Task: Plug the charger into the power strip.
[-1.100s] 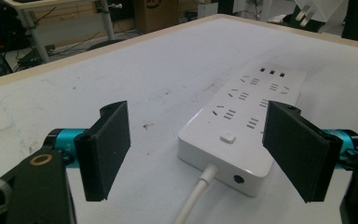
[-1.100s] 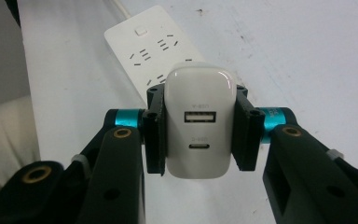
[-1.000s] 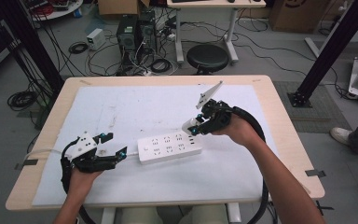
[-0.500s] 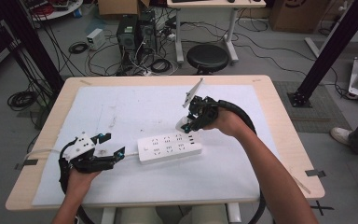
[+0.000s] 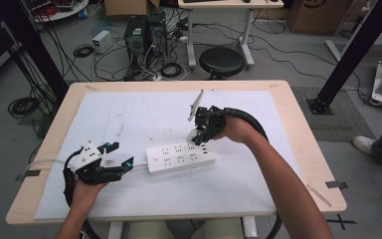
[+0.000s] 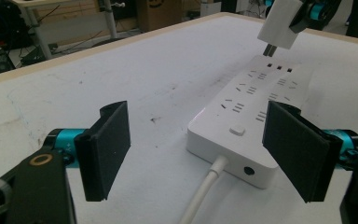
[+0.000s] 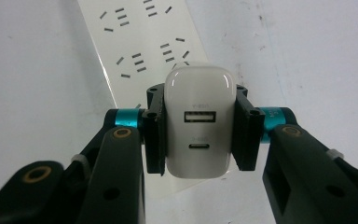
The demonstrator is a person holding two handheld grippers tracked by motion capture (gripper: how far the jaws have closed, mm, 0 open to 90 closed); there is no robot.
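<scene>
Right gripper (image 7: 198, 135) clamps the white plastic USB charger (image 7: 196, 122) w/ prongs just above the white rectangular power strip (image 5: 180, 158); if tilted, prongs probably miss the slots. Left gripper (image 6: 205, 149) is open, holding nothing, so the strip may slide.

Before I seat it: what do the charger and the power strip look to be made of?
Charger: probably glossy white moulded plastic, judging by its smooth rounded corners and soft sheen; its prongs look metallic in the left gripper view. Power strip: likely white plastic too, slightly less shiny, with crisp moulded slots and a rubbery-looking white cable.
</scene>
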